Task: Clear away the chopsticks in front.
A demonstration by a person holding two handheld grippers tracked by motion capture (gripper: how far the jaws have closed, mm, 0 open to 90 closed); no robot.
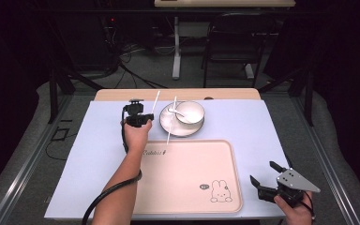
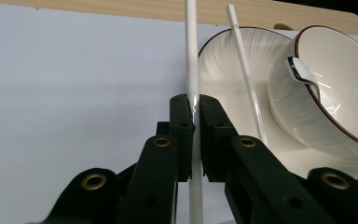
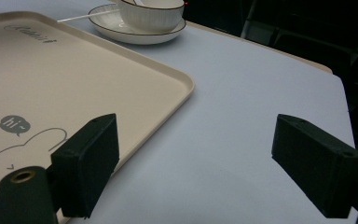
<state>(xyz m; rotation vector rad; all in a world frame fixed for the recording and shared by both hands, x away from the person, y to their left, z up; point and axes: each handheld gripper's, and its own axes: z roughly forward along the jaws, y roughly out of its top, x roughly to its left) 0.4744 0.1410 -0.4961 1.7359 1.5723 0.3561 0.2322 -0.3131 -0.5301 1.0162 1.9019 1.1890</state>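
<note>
My left gripper point(image 1: 143, 118) point(image 2: 193, 100) is shut on a thin white chopstick point(image 1: 156, 102) point(image 2: 190, 56), which stands between the pads and points toward the table's far edge. A second white chopstick point(image 1: 171, 124) point(image 2: 244, 70) lies across the white plate point(image 1: 168, 123) point(image 2: 223, 60) just to the gripper's right. On that plate sits a white bowl point(image 1: 192, 112) point(image 2: 340, 79) with a dark rim and a spoon point(image 1: 174, 111) point(image 2: 303, 72) in it. My right gripper point(image 1: 266, 174) point(image 3: 196, 140) is open with nothing between its jaws, above the blue mat at the near right.
A beige tray point(image 1: 187, 187) point(image 3: 74, 70) with a rabbit drawing lies at the near middle, between the two hands. A pale blue mat point(image 1: 93, 150) point(image 3: 242, 93) covers the table, with a wooden edge point(image 1: 178, 93) at the back. A chair and desk legs stand beyond.
</note>
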